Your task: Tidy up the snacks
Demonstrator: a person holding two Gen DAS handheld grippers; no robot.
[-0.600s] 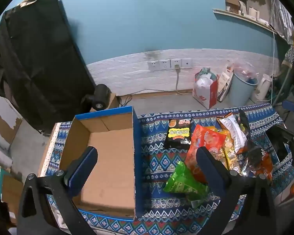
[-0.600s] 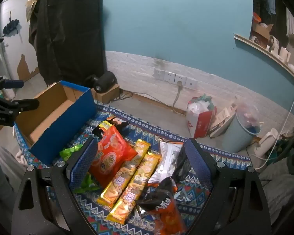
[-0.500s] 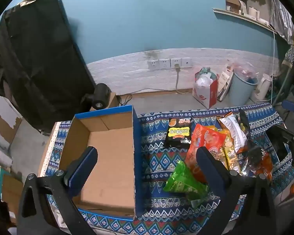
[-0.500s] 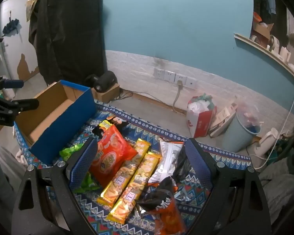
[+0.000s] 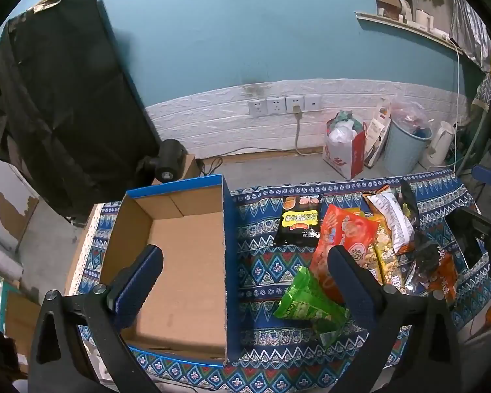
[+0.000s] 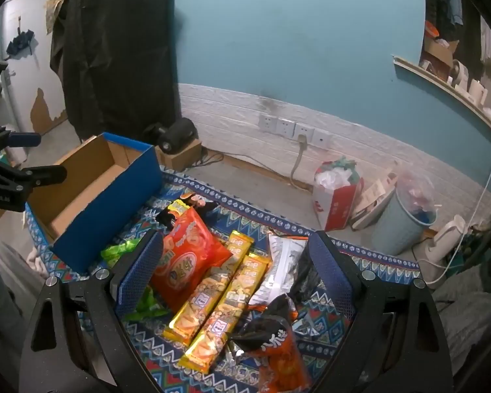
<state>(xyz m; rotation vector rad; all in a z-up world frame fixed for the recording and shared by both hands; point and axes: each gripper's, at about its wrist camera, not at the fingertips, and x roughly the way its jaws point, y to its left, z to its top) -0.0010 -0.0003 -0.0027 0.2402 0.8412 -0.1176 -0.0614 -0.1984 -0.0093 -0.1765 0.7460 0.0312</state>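
An empty cardboard box with blue outer walls (image 5: pixel 180 262) (image 6: pixel 108 203) stands on a patterned blue cloth (image 5: pixel 265 262). Right of it lie snack packs: a black bag (image 5: pixel 299 221), a red-orange bag (image 5: pixel 343 242) (image 6: pixel 186 262), a green bag (image 5: pixel 307 308) (image 6: pixel 121 249), two long yellow packs (image 6: pixel 219 298), a white pack (image 6: pixel 281 262) and a black-and-orange bag (image 6: pixel 275 344). My left gripper (image 5: pixel 245 268) hangs open above the box's right wall. Over the snack pile my right gripper (image 6: pixel 235 265) is open, holding nothing.
Beyond the cloth lies bare floor, then a wall with sockets (image 5: pixel 284 104). A red-and-white bag (image 5: pixel 343 150), a blue bin (image 5: pixel 406 147) and a white kettle (image 5: pixel 442 140) stand at the right. A black sheet (image 5: pixel 55 98) hangs at the left, with a black device (image 5: pixel 170 163) below it.
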